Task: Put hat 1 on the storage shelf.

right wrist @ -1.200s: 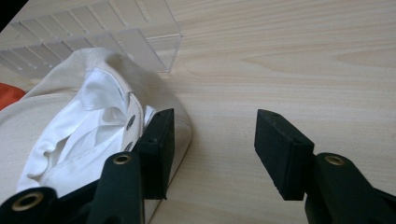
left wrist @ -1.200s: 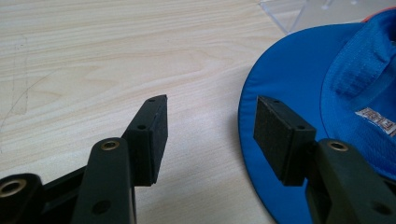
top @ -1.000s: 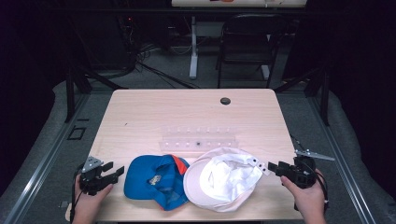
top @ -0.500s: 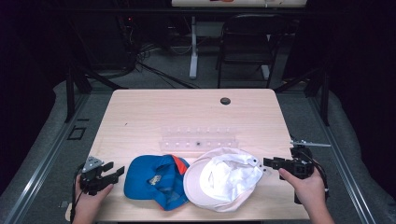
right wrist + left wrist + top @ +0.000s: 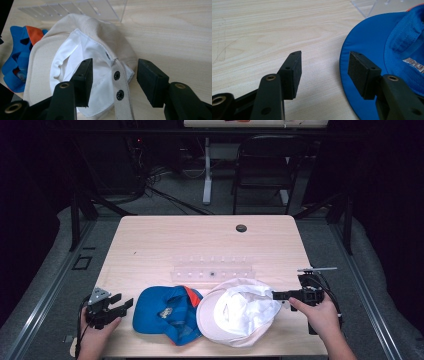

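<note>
White cap strap between open right tongs; table edge near.

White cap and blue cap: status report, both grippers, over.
Left gripper open beside blue cap brim. Right gripper open, fingers straddling white cap back strap, not clamped. Clear plastic rack behind caps, not in the way.

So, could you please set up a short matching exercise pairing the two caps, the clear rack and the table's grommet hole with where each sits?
Things:
1. blue cap
2. white cap
3. clear rack
4. grommet hole

Places:
A. near the table's far edge
B. by the open right gripper
C. mid-table, behind the caps
D. by the open left gripper

Pairs: 1-D, 2-B, 3-C, 4-A
</note>
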{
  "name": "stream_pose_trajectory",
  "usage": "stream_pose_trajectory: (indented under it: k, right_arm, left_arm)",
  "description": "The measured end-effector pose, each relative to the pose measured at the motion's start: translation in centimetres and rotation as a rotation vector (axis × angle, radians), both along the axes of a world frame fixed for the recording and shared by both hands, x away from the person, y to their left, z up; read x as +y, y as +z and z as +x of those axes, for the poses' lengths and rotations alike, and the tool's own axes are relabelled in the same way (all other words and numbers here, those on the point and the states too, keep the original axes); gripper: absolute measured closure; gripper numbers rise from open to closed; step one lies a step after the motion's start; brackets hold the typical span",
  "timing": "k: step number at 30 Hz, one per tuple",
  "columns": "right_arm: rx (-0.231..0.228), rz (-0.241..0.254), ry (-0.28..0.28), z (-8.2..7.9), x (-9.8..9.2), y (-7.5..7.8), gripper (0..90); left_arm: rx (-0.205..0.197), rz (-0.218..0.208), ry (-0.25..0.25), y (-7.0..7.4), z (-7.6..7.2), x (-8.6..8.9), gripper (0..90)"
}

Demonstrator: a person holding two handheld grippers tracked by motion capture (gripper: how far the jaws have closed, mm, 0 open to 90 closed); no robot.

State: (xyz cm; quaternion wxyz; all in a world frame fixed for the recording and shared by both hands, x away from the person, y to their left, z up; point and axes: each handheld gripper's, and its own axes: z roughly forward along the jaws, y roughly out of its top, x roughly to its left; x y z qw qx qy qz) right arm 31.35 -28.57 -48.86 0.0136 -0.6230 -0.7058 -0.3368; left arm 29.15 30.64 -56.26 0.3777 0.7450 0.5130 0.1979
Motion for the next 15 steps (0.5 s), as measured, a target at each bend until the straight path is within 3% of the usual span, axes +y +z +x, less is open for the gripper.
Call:
stream_pose_trajectory:
  k: [15]
  right_arm:
    - [0.136,-0.017,0.035,1.3,1.1,-1.3,52.2]
  left_arm:
    - [-0.001,-0.001,0.002,0.0,0.0,0.0,45.4]
